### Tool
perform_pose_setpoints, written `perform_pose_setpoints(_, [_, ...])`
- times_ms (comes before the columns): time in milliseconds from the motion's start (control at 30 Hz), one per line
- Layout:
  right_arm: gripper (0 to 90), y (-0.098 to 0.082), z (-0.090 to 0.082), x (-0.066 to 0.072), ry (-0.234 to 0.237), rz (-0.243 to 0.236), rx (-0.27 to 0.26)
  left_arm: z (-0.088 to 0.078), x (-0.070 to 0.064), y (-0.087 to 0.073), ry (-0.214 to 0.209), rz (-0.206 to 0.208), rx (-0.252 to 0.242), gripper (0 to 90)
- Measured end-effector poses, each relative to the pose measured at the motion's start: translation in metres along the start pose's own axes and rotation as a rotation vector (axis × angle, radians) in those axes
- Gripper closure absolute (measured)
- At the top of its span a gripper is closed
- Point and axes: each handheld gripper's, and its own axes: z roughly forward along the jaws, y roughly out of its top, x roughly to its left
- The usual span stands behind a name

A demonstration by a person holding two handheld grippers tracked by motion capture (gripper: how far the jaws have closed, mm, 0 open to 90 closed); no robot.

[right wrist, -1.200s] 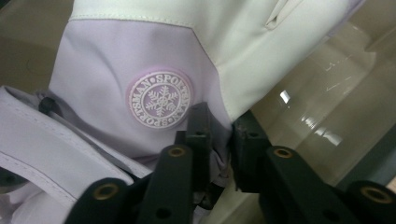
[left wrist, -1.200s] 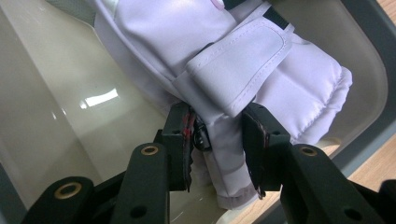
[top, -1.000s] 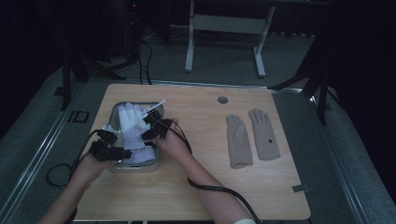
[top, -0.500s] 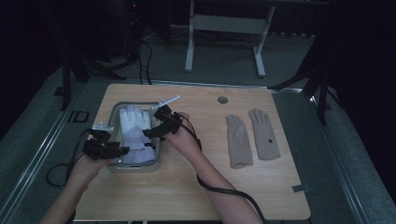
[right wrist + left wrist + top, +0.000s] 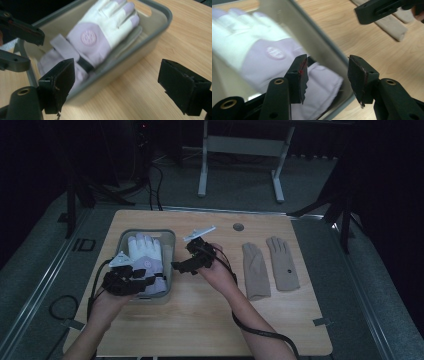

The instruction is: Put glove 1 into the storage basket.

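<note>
Both grippers empty. Am holding left gripper (image 5: 142, 281) at bin's near right corner, jaws part open, having just opened, nothing between. Right gripper (image 5: 184, 265) hanging just off bin's right wall, jaws spread wide, having just opened. Grey bin (image 5: 167, 265), table's left half, holding white-and-lilac glove (image 5: 145, 257) flat, fingers pointing toward far wall; likely just released. Two beige gloves (image 5: 270, 265) waiting toward table's right edge.

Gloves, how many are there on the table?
3 that I can see. A white and purple glove lies in the grey bin; another may be hidden under it. Two beige gloves lie side by side on the table to the right.
</note>
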Motion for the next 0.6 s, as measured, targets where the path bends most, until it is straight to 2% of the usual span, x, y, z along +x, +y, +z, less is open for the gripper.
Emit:
perform_pose_setpoints(200, [13.9,-0.017,-0.017,-0.010,-0.014,0.005,-0.005,0.013,-0.028,0.002,-0.044,0.061,-0.020,51.8])
perform_pose_setpoints(267, [13.9,-0.023,-0.024,-0.014,-0.020,0.001,-0.011,0.018,-0.038,0.002,-0.073,0.068,-0.041,51.8])
perform_pose_setpoints(400, [13.8,-0.036,-0.037,-0.022,-0.026,0.009,-0.016,0.030,-0.057,0.000,-0.104,0.094,-0.067,51.7])
perform_pose_setpoints(600, [13.6,-0.058,-0.056,-0.037,-0.050,0.022,-0.028,0.046,-0.076,-0.003,-0.158,0.129,-0.075,52.1])
